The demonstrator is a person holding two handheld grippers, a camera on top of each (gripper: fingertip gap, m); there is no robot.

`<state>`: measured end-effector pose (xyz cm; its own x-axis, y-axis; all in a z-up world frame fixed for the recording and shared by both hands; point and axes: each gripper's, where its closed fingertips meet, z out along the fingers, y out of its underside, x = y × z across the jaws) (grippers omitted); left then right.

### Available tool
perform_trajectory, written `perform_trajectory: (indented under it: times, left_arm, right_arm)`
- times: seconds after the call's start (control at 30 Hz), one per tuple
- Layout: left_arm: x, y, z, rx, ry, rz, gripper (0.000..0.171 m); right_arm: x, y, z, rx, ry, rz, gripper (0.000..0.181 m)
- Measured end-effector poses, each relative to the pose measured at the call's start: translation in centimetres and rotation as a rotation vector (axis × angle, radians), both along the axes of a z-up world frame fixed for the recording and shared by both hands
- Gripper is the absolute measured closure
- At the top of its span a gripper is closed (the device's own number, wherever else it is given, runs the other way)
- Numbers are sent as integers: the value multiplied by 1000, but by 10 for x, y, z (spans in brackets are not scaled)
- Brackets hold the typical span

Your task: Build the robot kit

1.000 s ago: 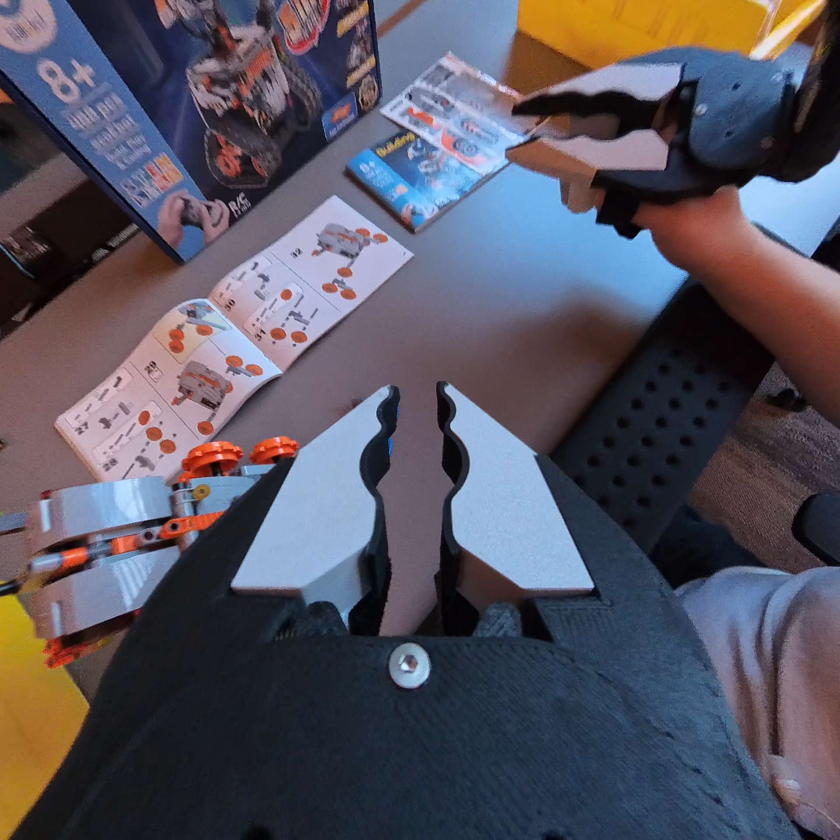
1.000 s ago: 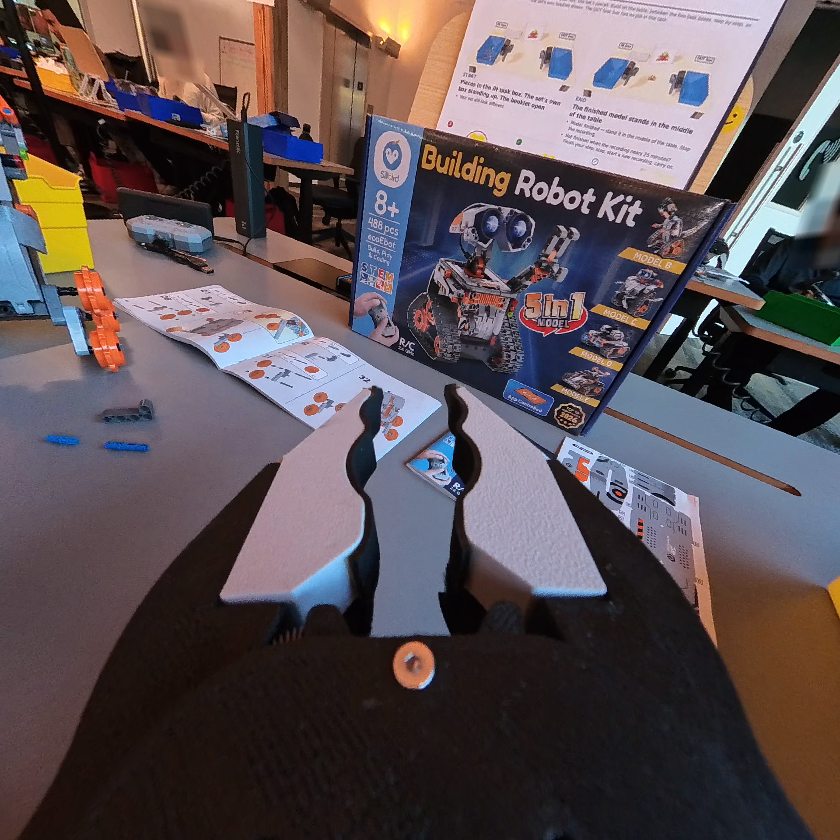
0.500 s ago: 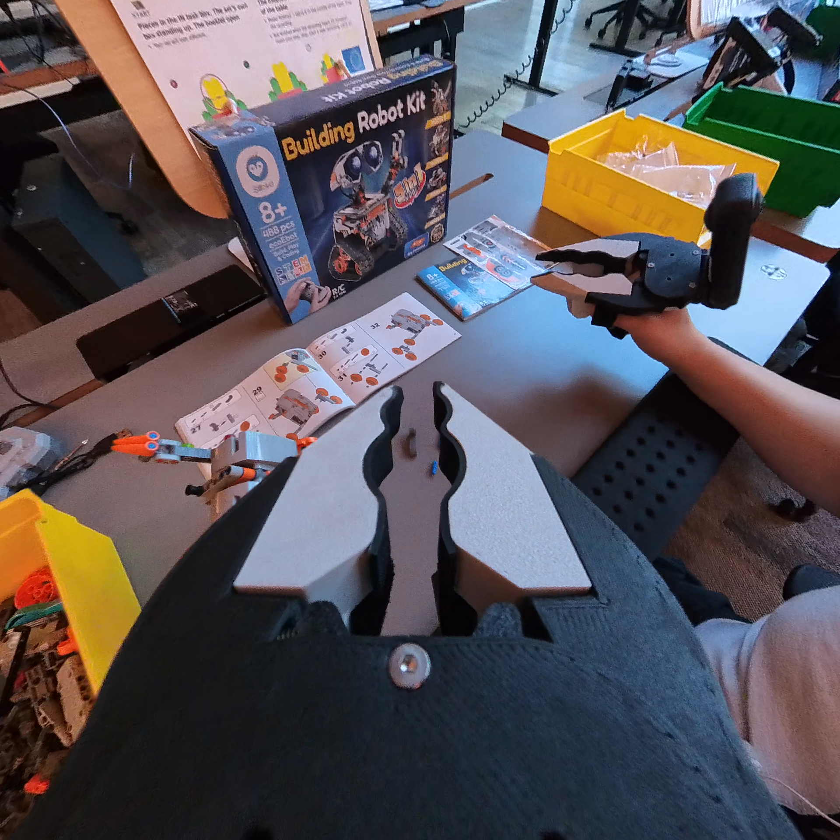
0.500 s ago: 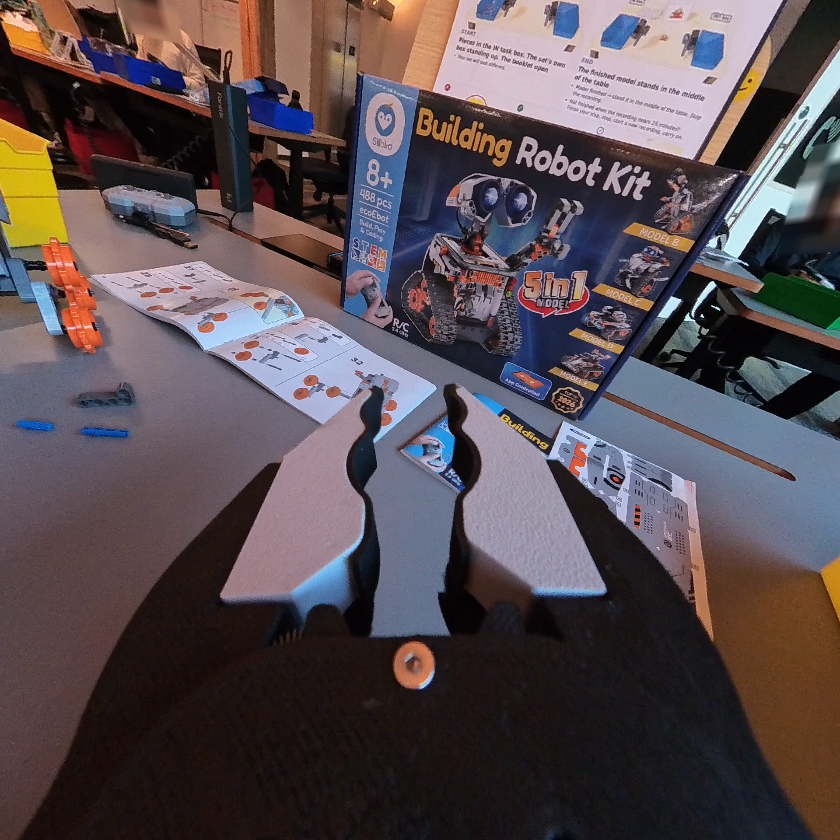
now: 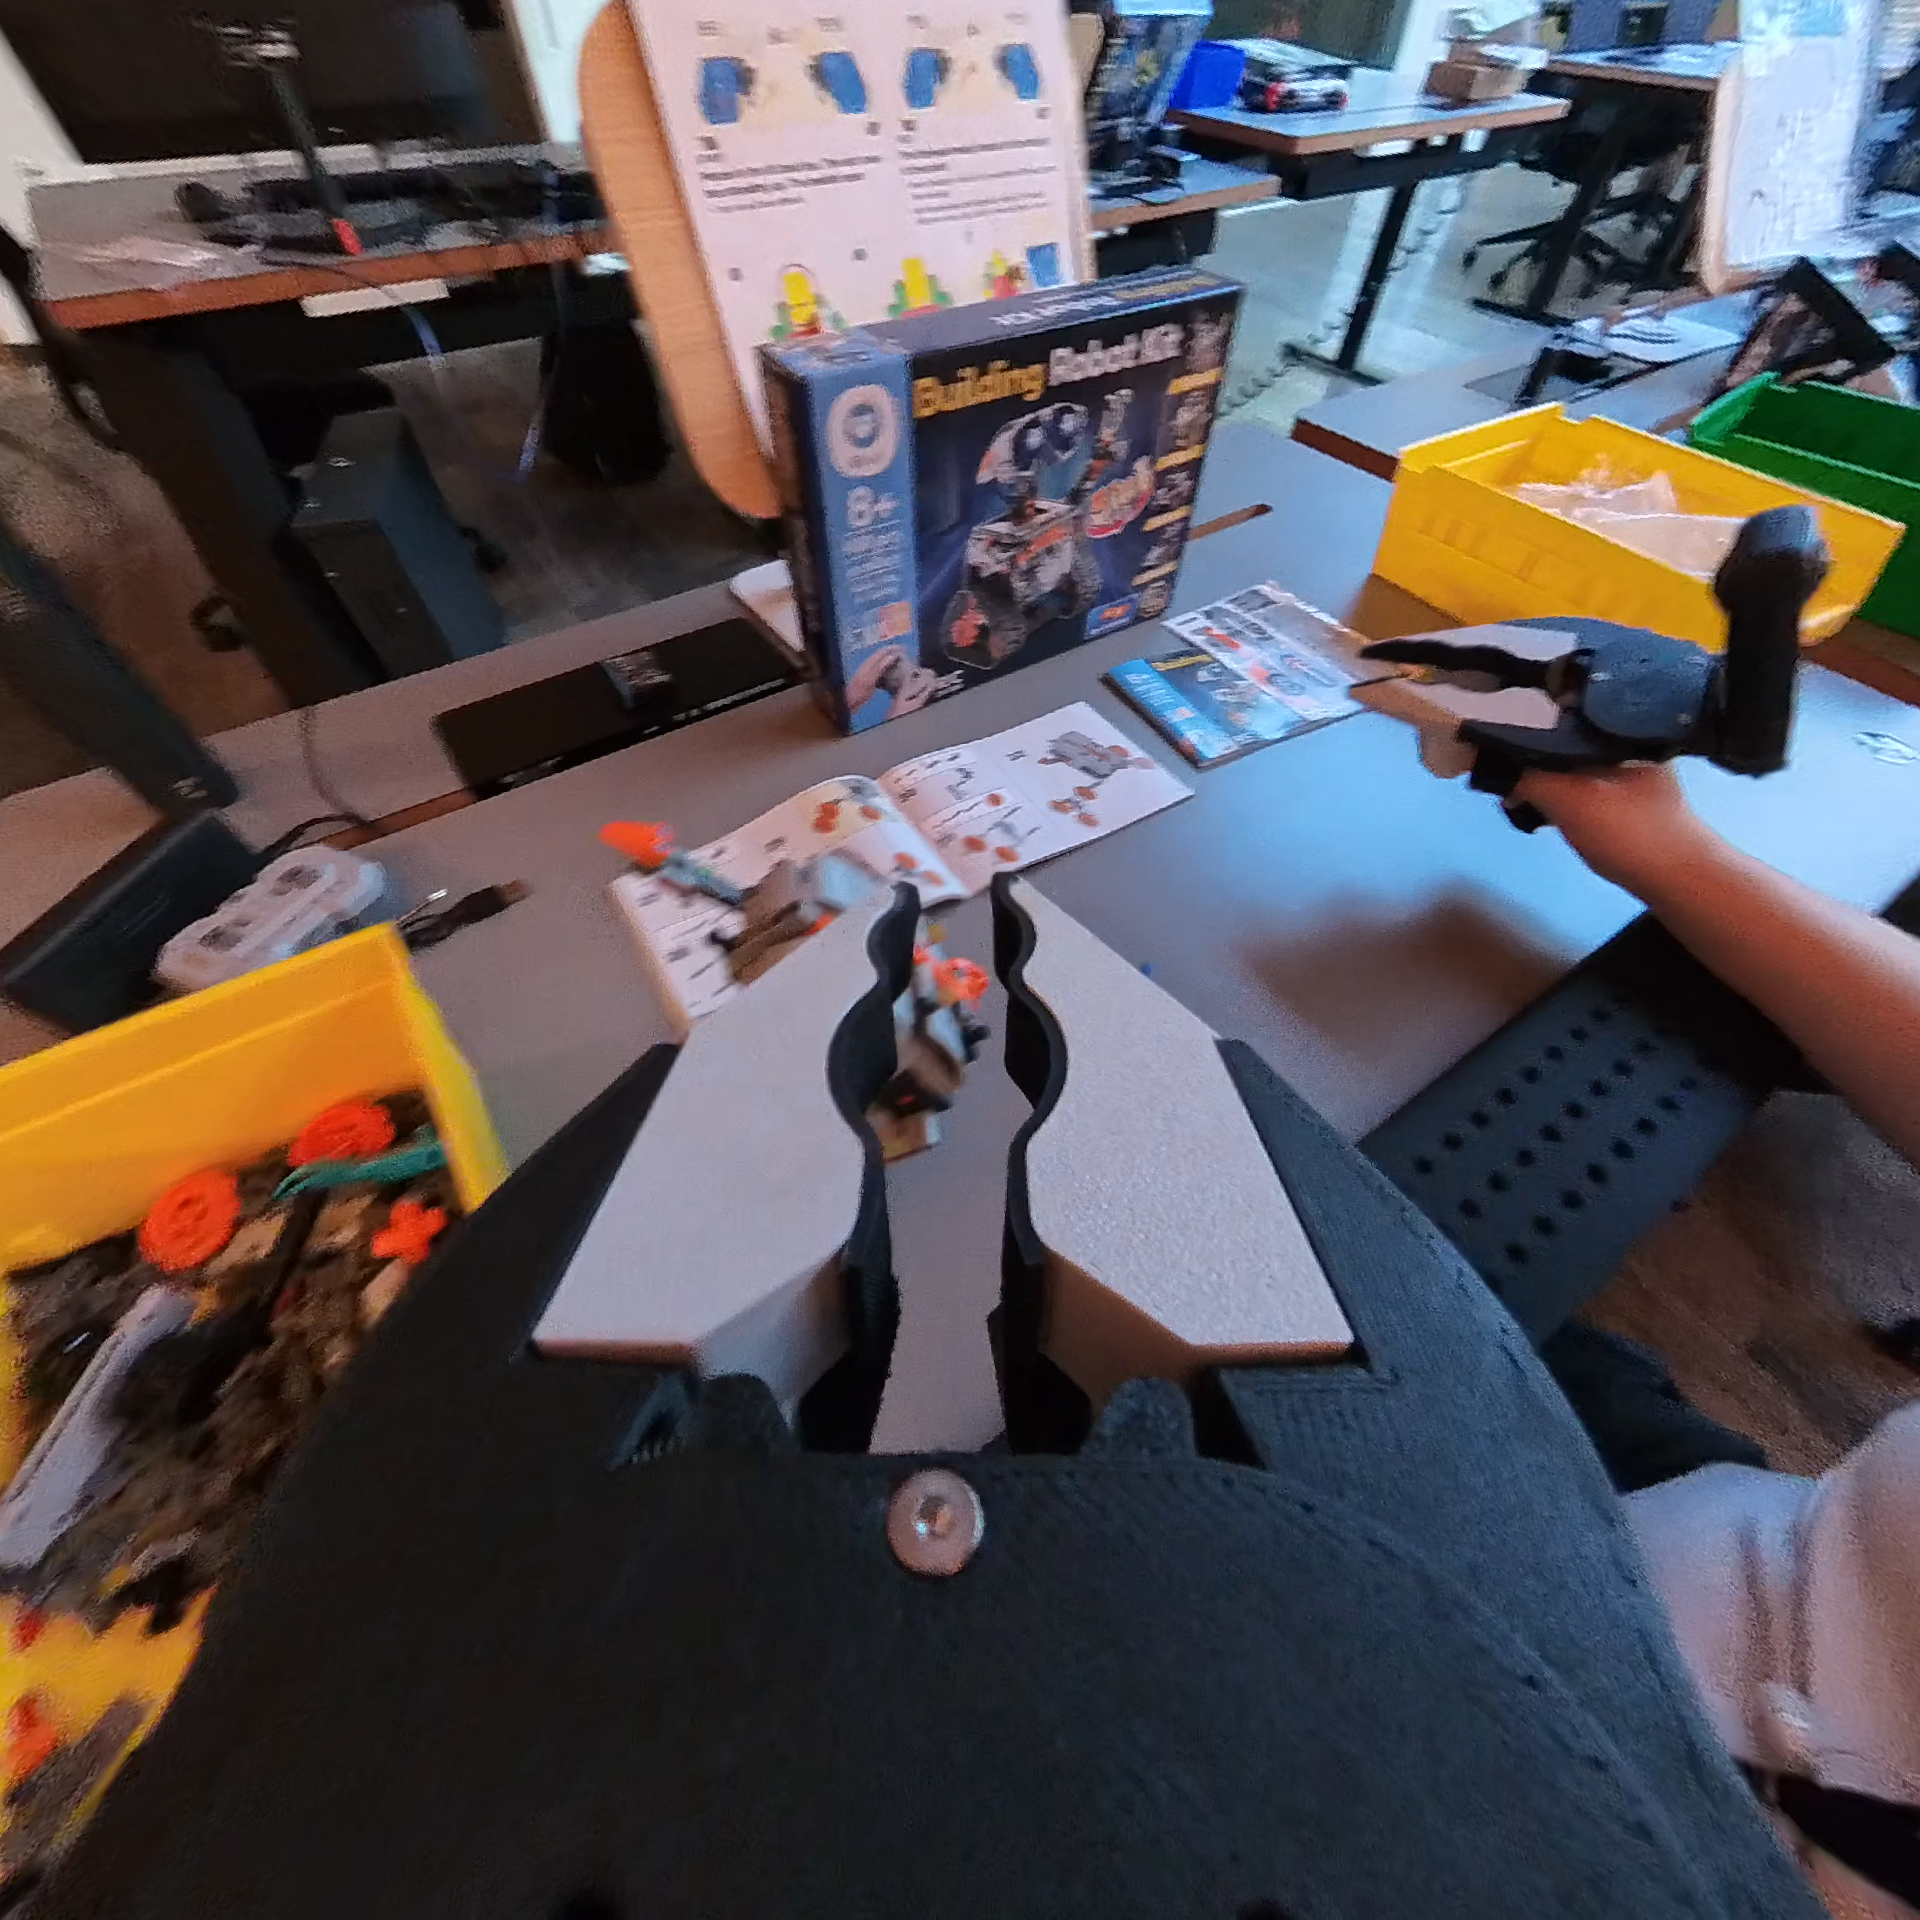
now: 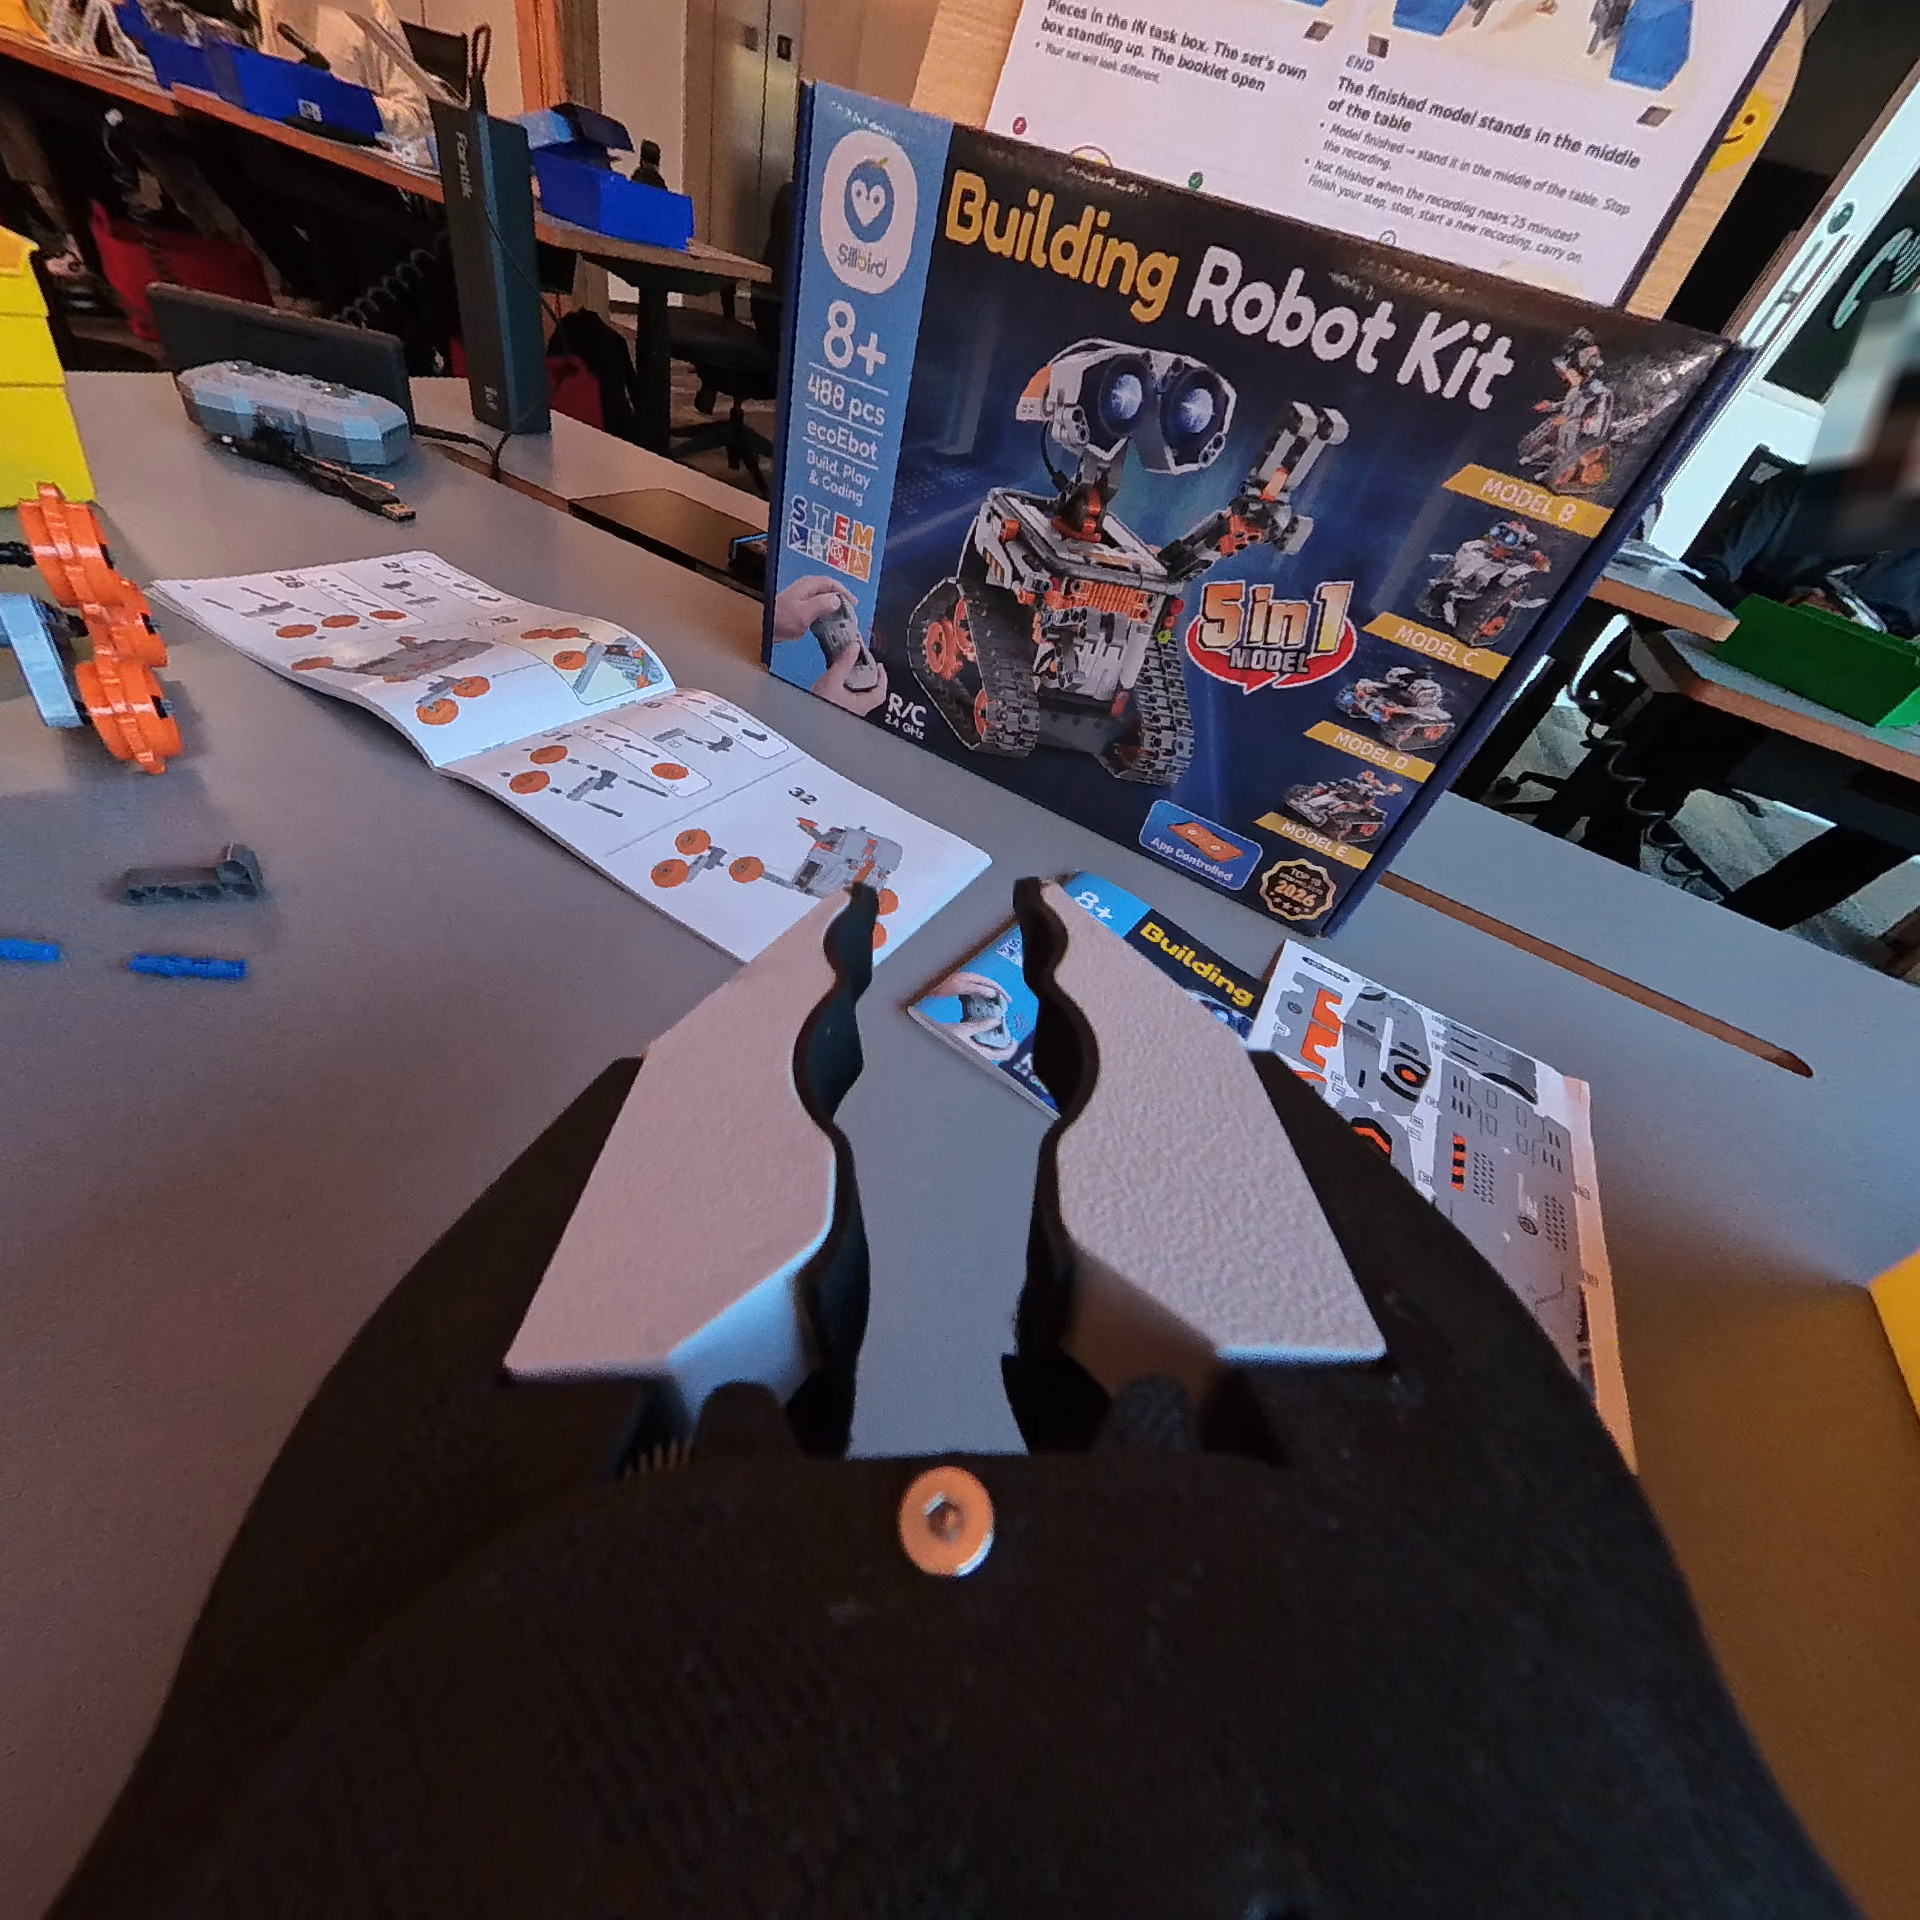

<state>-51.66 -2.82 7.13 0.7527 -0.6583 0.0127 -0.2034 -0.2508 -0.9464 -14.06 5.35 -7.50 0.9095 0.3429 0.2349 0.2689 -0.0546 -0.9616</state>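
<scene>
My left gripper (image 5: 951,902) is open and empty, held high above the grey table (image 5: 1299,935). Through the gap between its fingers I see a grey and orange brick model (image 5: 925,1039), blurred, lying on the table below. My right gripper (image 6: 940,899) is open and empty, low over the table, its tips pointing at a small blue booklet (image 6: 987,1013) and the corner of an open instruction booklet (image 6: 582,727). It also shows in the left wrist view (image 5: 1387,665), held in a hand at the right. The model's orange wheels (image 6: 94,623) show at the far left.
A robot kit box (image 6: 1195,520) stands at the back with a sticker sheet (image 6: 1455,1122) before it. A dark grey piece (image 6: 192,873) and blue pins (image 6: 187,966) lie loose. A yellow bin (image 5: 208,1039) of parts is left, yellow (image 5: 1507,540) and green (image 5: 1829,447) bins right. My hands' fingertips stand some 40 cm from each other. From the right gripper's tips to the dark grey piece (image 6: 192,873) is close to 25 cm.
My left gripper has lifted and tilted up, so the model now shows through its gap instead of at its left. My right gripper has crept toward the box. Both stay open.
</scene>
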Motion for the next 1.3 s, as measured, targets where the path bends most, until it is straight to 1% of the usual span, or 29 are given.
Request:
perform_trajectory:
  times: [0.13,0.27,0.4,0.57,0.67,0.73,0.83,0.9,0.97,1.03,1.17,1.23,1.3]
  left_arm:
    - [-68,-3,-8,27,-14,143,156]
    - [-111,-13,-23,26,-76,193,152]
    - [-140,-10,-46,-16,-60,265,150]
    - [-161,-7,-73,-52,-15,319,149]
    - [-178,-10,-82,-71,-14,362,149]
    - [-193,-15,-85,-83,-15,395,149]
    - [-218,-30,-90,-96,6,452,149]
    - [-237,-44,-92,-95,22,498,148]
    - [-253,-58,-95,-98,26,534,149]
    - [-267,-70,-98,-103,24,557,149]
    - [-294,-88,-105,-107,11,602,149]
    - [-302,-95,-109,-108,-5,606,148]
    - [-307,-100,-112,-102,-14,600,149]
  right_arm:
    - [-3,-1,11,33,0,-1,154]
    - [-13,-7,22,48,-61,-3,154]
    - [-44,-17,33,58,-106,55,153]
    - [-88,-24,36,26,-86,134,153]
    - [-108,-25,37,32,-92,164,153]
    - [-113,-22,33,37,-98,168,153]
    - [-105,-11,16,29,-100,124,153]
    - [-97,-4,5,3,-67,97,153]
    - [-84,1,1,4,-55,53,153]
    - [-69,5,5,29,-49,-5,153]
    - [-52,7,18,64,37,-70,153]
    - [-47,7,22,78,38,-95,154]
    - [-47,6,23,89,5,-111,154]
